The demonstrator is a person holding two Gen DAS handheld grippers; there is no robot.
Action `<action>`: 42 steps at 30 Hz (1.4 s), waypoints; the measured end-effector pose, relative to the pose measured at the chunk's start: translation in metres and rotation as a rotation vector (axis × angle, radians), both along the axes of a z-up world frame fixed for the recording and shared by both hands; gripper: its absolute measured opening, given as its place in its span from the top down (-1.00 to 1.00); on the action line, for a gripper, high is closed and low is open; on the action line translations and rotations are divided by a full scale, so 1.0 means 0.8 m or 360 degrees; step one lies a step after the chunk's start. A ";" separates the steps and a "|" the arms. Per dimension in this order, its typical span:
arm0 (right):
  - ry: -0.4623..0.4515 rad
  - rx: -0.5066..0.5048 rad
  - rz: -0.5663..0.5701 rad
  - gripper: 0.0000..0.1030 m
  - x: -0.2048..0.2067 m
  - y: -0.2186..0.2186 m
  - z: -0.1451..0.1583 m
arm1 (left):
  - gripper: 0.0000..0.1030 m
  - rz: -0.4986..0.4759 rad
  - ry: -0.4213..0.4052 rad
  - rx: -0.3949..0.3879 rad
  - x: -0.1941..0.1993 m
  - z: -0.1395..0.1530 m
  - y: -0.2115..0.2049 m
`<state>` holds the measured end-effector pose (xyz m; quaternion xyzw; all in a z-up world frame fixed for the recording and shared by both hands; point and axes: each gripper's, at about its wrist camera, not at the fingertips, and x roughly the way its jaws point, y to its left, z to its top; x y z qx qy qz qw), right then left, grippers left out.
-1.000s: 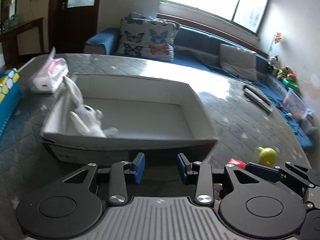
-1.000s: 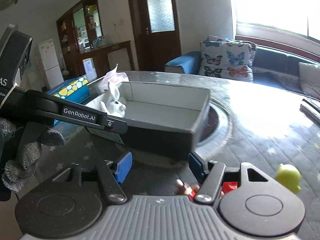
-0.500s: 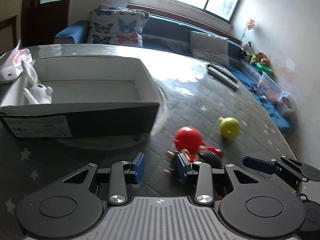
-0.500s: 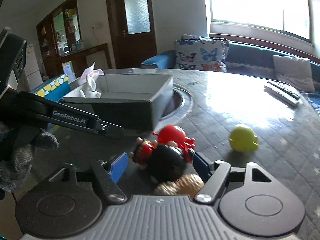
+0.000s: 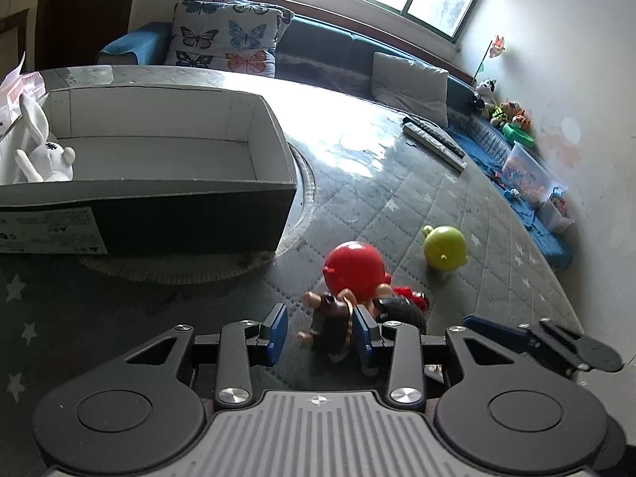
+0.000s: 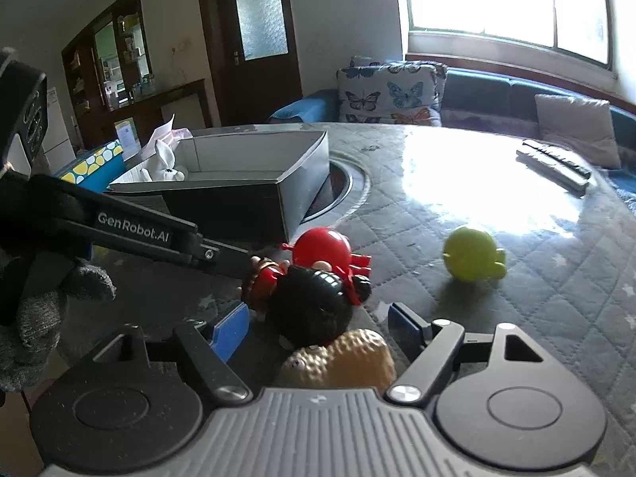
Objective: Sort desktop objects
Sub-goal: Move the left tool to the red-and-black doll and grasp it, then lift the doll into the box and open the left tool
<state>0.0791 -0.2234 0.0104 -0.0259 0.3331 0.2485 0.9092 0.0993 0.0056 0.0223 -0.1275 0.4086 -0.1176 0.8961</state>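
Observation:
A red-capped doll (image 5: 351, 274) lies on the quilted table; its brown body sits between the open jaws of my left gripper (image 5: 321, 332). Beside it lies a black-haired doll (image 6: 314, 306), between the open jaws of my right gripper (image 6: 318, 328), with a tan toy (image 6: 342, 361) right below. A green round toy (image 5: 444, 247) lies further right, also in the right wrist view (image 6: 471, 254). A white rabbit toy (image 5: 41, 155) lies in the open box (image 5: 190, 198) at the left.
Two remote controls (image 5: 435, 141) lie at the table's far right. A tissue pack (image 5: 16, 83) sits behind the box. A blue dotted box (image 6: 93, 165) stands left of it. A sofa with cushions runs behind the table.
Both grippers moved away from the box toward the dolls. The red-capped doll's body now sits between the left jaws, and the black-haired doll between the right jaws.

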 end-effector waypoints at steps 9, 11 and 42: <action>0.0072 -0.0017 0.0028 -0.53 0.027 0.013 -0.011 | 0.24 -0.0032 0.0075 -0.0114 0.028 -0.012 0.005; 0.0089 -0.0011 0.0029 -0.53 0.031 0.014 -0.013 | 0.24 -0.0035 0.0092 -0.0133 0.031 -0.015 0.005; 0.0187 0.0026 0.0066 -0.30 0.047 0.019 -0.024 | 0.26 -0.0018 0.0160 -0.0320 0.037 -0.028 0.014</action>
